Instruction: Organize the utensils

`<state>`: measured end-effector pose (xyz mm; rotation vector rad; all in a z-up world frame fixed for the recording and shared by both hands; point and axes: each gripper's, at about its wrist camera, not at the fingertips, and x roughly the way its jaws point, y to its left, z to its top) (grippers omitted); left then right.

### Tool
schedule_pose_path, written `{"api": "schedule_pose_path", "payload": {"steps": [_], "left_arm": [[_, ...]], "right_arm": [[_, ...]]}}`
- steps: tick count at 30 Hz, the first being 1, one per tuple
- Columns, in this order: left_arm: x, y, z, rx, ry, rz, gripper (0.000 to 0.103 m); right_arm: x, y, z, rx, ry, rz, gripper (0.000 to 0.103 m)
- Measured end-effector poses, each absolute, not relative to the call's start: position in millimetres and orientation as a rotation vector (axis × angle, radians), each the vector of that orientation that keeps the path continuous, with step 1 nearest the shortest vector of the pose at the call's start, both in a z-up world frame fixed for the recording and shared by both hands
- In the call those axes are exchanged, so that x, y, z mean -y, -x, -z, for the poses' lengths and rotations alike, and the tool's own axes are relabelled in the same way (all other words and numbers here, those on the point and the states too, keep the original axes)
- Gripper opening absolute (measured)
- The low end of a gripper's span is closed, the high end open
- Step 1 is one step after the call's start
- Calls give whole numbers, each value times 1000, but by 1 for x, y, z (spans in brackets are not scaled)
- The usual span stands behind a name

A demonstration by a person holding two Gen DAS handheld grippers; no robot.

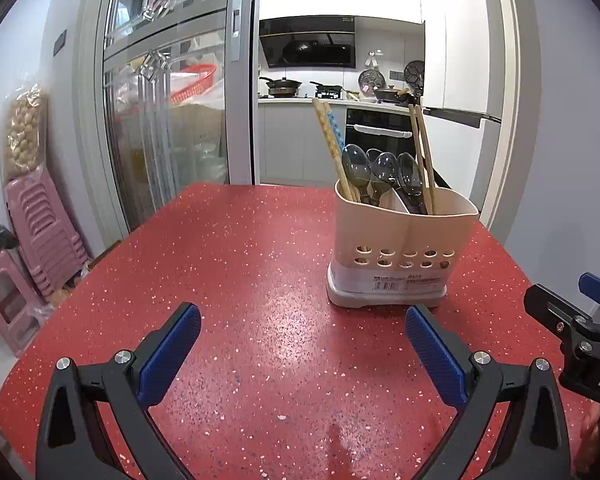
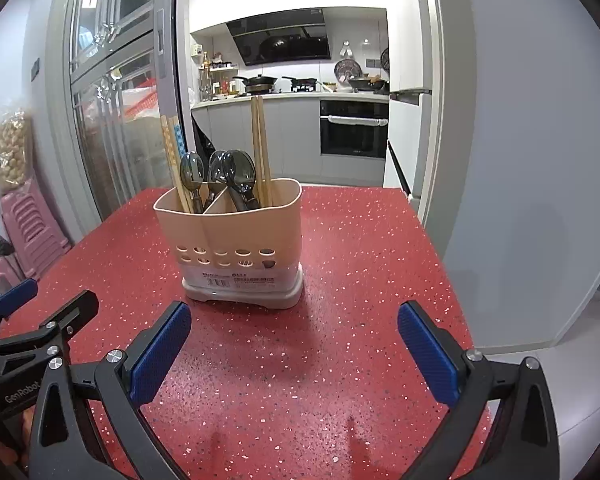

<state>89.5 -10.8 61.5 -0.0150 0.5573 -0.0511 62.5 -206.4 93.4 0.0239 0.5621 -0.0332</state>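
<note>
Holder [image 1: 400, 240] beige, two compartments, upright on red desk [image 1: 240, 260] | spoons [image 1: 384, 172], chopsticks [image 1: 334, 144] inside | barcode label unreadable | left gripper [image 1: 303, 340] jaws apart, "GenRobot" | right gripper [image 2: 294, 338] jaws apart, "DA"

Utensil holder [image 1: 402, 248] stands on the surface [image 1: 240, 280], ahead of both hand-held grippers. Divider splits it: patterned chopsticks [image 1: 332, 140] and spoons [image 1: 356, 168] in left compartment; spoon and plain chopsticks [image 1: 422, 152] in right. Stacked stools [image 1: 40, 232] beside the surface's left edge.
</note>
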Motion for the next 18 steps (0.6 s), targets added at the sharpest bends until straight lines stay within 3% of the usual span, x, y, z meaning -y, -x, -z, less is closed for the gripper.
{"api": "schedule_pose_path", "payload": {"steps": [18], "left_arm": [[11, -102, -61, -541, 17, 68, 103]], "right_arm": [[207, -63, -93, -498, -18, 75, 103]]}}
